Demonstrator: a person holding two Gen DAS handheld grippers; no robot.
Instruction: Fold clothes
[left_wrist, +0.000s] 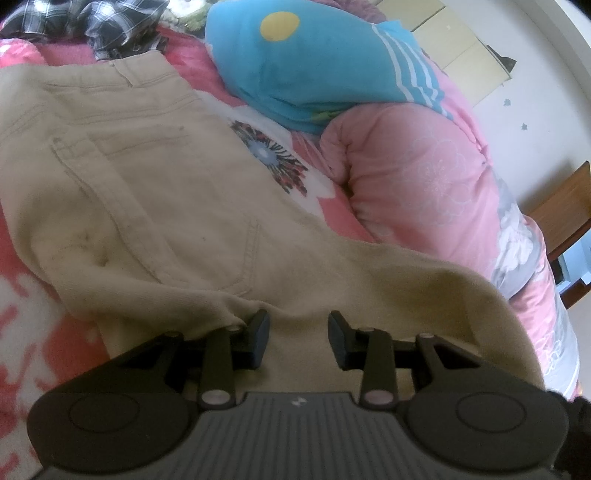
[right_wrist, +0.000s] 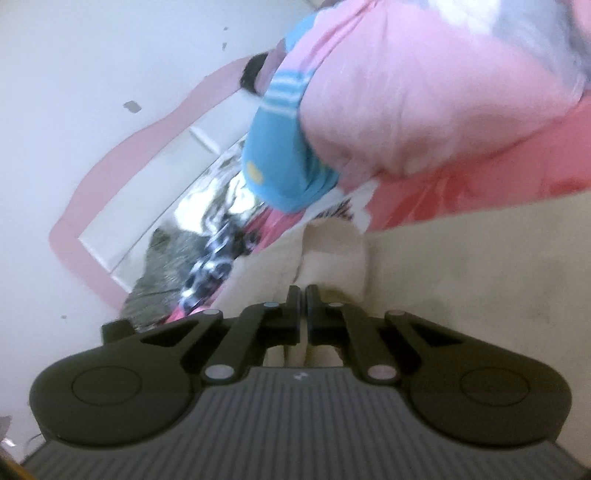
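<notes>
Right now the beige trousers (left_wrist: 147, 192) lie spread on the bed (left_wrist: 22, 314), filling the left and centre of the left wrist view, waistband toward the upper left and a back pocket showing mid-frame. One leg runs down to the lower right, passing under the left claw (left_wrist: 298, 332). That claw is parted, its pads resting over the cloth without pinching it; a bunched ridge of fabric sits just beside the left pad.

In the right wrist view the frame is rolled and blurred. The right claw (right_wrist: 303, 295) is clenched, pads together, with the pale trouser cloth directly behind the tips. Whether a thin fold is caught between them I cannot tell.

A blue pillow (left_wrist: 295, 74) and a pink quilt (left_wrist: 424, 166) crowd the upper right of the left view, just beside the trousers.

The step in hand looks like gathering a leg to fold it over. To do it well, confirm the right claw truly has cloth before lifting, close the left claw on the leg's edge rather than the bunched ridge, and carry both ends together so the fold lands flat, clear of the quilt.
</notes>
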